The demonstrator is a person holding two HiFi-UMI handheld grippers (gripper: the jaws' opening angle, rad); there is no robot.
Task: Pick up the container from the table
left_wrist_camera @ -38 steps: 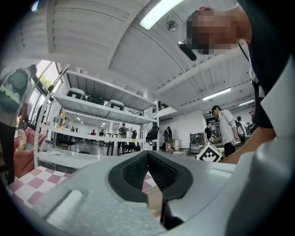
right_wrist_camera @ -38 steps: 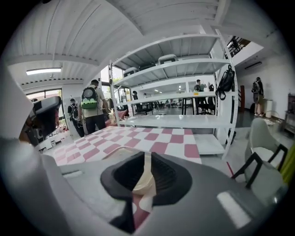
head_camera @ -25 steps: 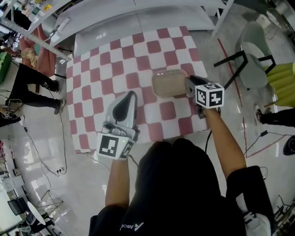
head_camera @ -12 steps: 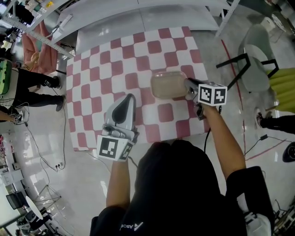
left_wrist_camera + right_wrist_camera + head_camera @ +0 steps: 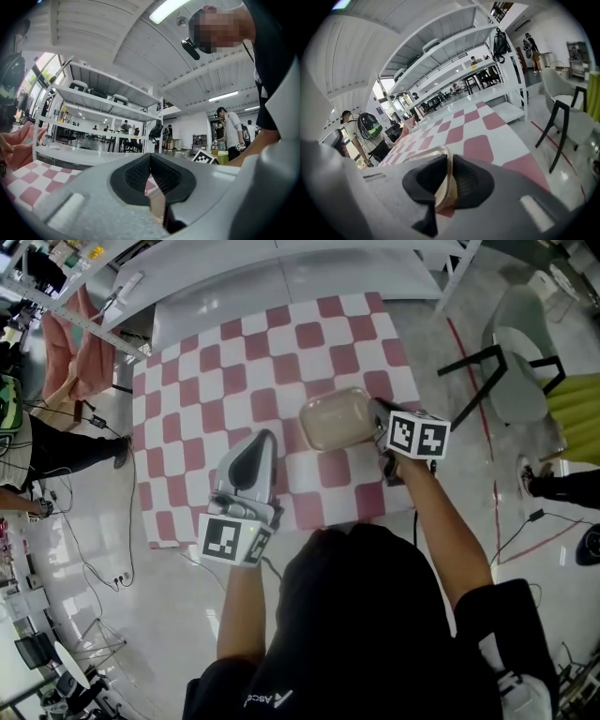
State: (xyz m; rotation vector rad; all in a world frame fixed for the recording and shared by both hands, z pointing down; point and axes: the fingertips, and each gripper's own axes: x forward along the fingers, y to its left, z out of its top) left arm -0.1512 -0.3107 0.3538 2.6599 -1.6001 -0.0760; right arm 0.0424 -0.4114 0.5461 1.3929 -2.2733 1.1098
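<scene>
Table (image 5: 187,399), white, under a pink-and-white chequered cloth: fills the middle of the head view.

Container (image 5: 333,420), rounded-rectangular, translucent beige plastic with a raised rim, empty as far as shows: over the cloth's right half, tilted; whether it touches the cloth cannot be told.

Left gripper (image 5: 265,437), grey: over the near part of the cloth, jaws pressed together on nothing.

Right gripper (image 5: 375,413): jaws clamped on the container's right rim (image 5: 440,187).

Beige translucent container (image 5: 335,418), rounded, tilted, above table
</scene>
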